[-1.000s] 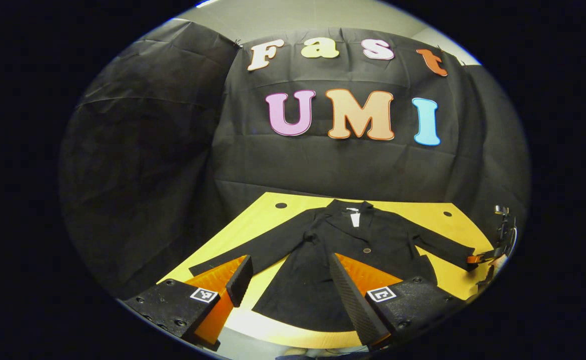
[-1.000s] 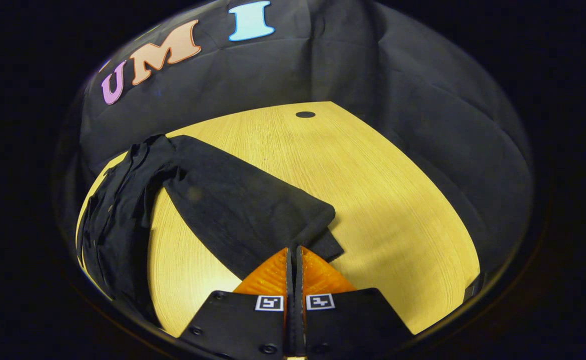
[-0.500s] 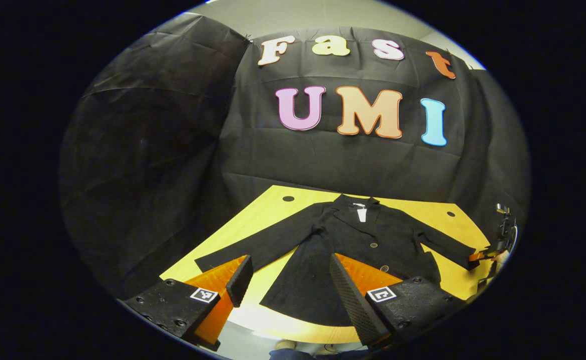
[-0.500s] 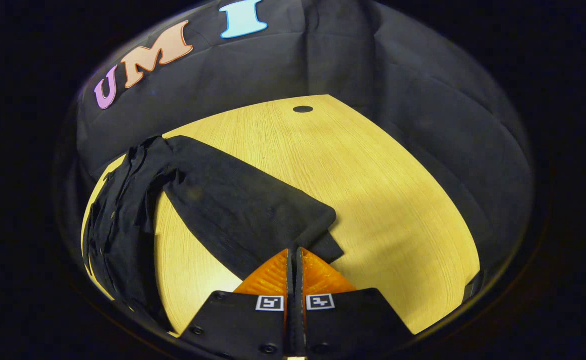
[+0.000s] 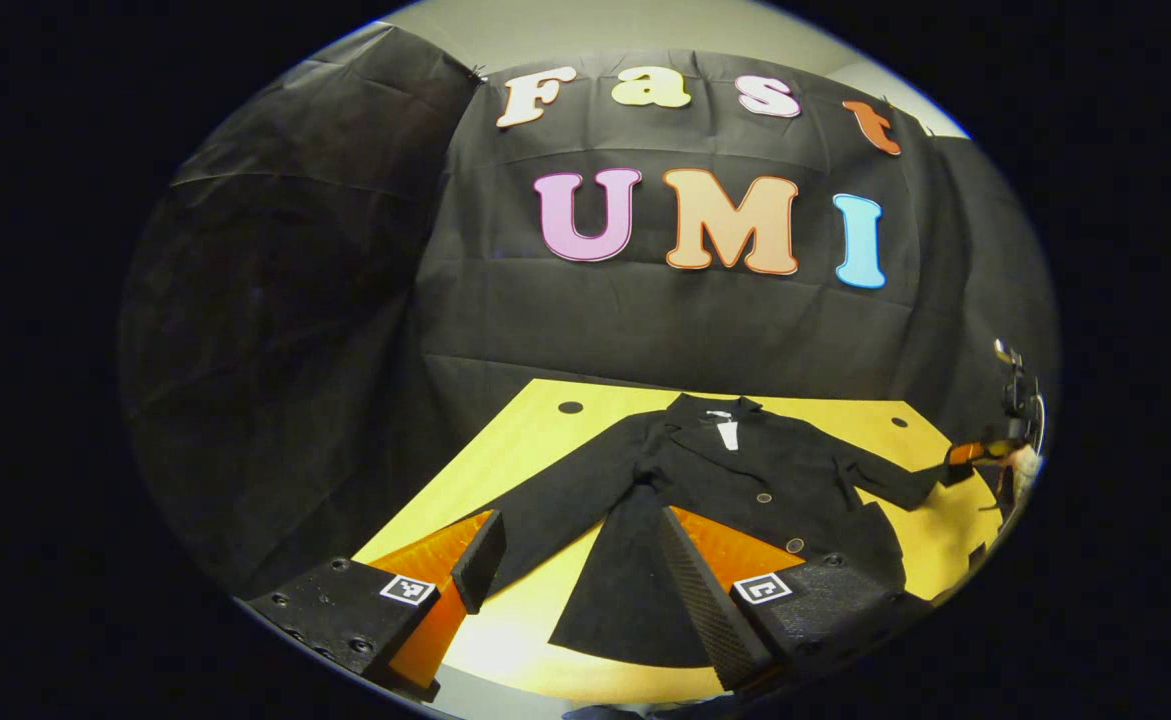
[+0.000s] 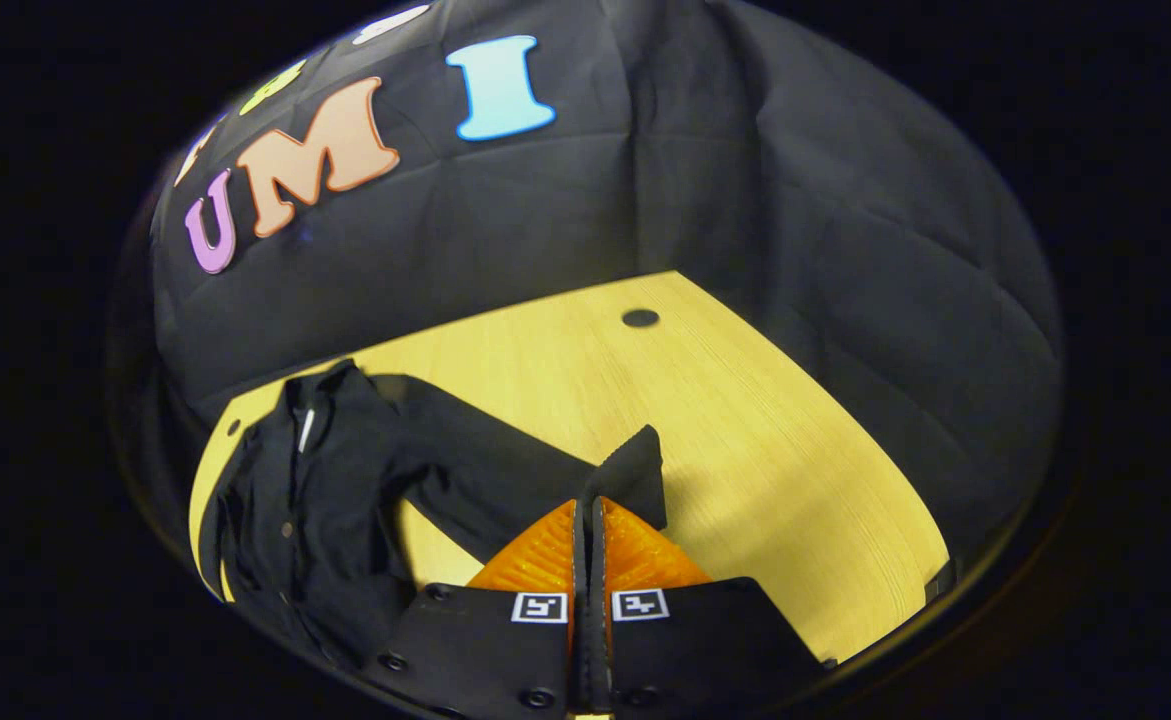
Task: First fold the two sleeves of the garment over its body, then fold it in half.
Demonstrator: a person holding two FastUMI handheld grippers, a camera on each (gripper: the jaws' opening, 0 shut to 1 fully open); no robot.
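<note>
A recording booth: black cloth (image 5: 275, 330) hangs as walls ahead of both tongs, enclosing a yellow wooden table (image 6: 745, 420) with round cable holes (image 6: 639, 318).

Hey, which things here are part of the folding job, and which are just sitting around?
Part of the job:
- black coat, spread on the table
- its sleeve, pinched and lifted at the cuff by the right gripper
- other sleeve, flat on the table
- left gripper, open above the coat

Just there:
- yellow table
- white tag at the collar
</note>
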